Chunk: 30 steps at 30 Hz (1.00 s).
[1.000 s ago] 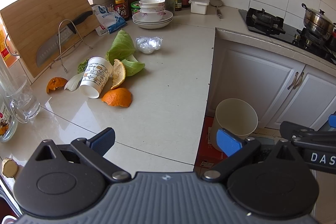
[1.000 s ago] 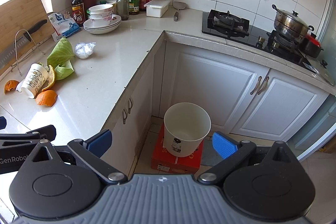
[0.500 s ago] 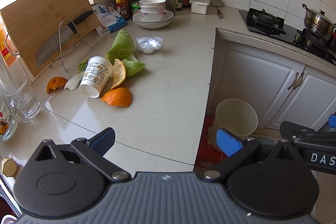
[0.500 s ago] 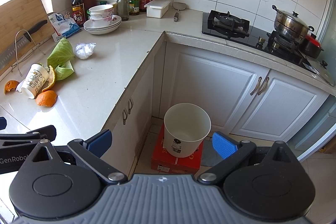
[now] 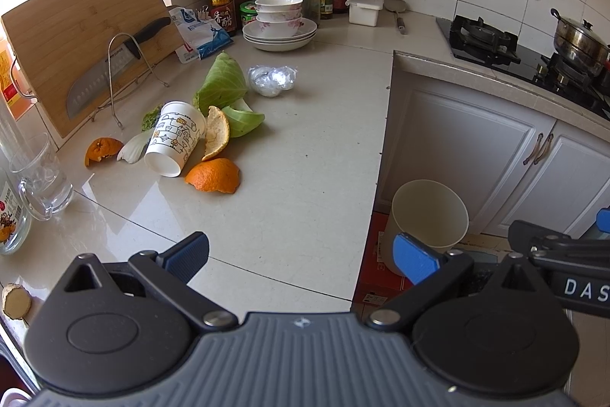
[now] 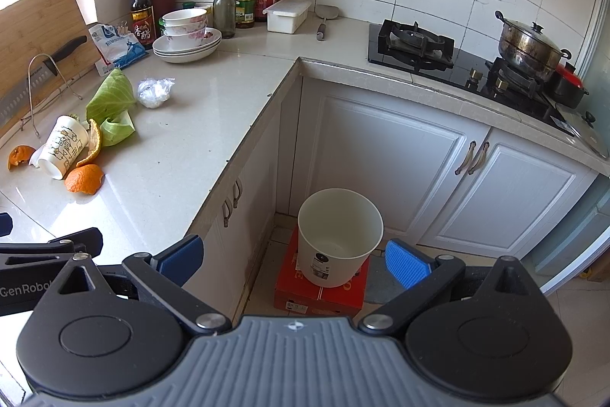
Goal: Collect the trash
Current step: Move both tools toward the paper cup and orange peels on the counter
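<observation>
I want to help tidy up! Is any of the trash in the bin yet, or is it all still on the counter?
Nothing looks done yet: the white bin on the floor looks empty. Nothing is in hand either; the left gripper and right gripper are both open and hold nothing. Still left on the counter: the paper cup, orange peels, cabbage leaves and the crumpled plastic.

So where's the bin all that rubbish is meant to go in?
The white bin stands on a red box on the floor, in the corner below the counter, in front of the white cabinet doors; it's centre-low in the right wrist view.
</observation>
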Each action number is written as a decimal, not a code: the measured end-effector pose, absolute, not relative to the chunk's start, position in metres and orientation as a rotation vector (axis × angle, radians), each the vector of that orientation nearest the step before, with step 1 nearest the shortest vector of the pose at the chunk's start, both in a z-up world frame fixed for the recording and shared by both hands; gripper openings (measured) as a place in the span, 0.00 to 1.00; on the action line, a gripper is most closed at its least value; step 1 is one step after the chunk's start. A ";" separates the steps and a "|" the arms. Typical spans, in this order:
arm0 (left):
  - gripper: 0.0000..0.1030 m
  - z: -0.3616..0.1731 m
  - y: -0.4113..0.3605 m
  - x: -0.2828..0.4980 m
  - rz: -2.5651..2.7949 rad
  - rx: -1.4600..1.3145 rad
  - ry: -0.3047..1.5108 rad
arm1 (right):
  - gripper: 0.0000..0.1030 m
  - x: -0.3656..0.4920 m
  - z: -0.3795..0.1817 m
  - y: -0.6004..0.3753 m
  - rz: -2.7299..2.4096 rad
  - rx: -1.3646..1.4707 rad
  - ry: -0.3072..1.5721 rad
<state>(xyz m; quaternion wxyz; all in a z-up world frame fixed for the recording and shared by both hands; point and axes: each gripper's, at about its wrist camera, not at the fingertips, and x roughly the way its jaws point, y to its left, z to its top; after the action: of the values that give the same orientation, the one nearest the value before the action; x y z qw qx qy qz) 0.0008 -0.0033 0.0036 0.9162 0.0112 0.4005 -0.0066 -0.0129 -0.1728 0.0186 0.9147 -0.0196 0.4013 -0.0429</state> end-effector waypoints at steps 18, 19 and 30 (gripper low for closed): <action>0.99 0.007 -0.004 0.010 0.051 -0.033 0.809 | 1.00 0.011 0.022 -0.178 0.060 -0.072 0.789; 0.99 0.007 -0.004 0.011 0.057 -0.037 0.806 | 1.00 0.013 0.022 -0.178 0.084 -0.081 0.779; 0.99 -0.015 0.016 0.036 0.273 -0.070 0.832 | 1.00 0.064 0.013 -0.166 0.373 -0.232 0.708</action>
<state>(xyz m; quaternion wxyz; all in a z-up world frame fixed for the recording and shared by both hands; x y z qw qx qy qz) 0.0363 0.0163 -0.0154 0.9050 -0.0341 0.4029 0.1319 0.0637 -0.1664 0.0131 0.9145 -0.1126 0.3439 0.1812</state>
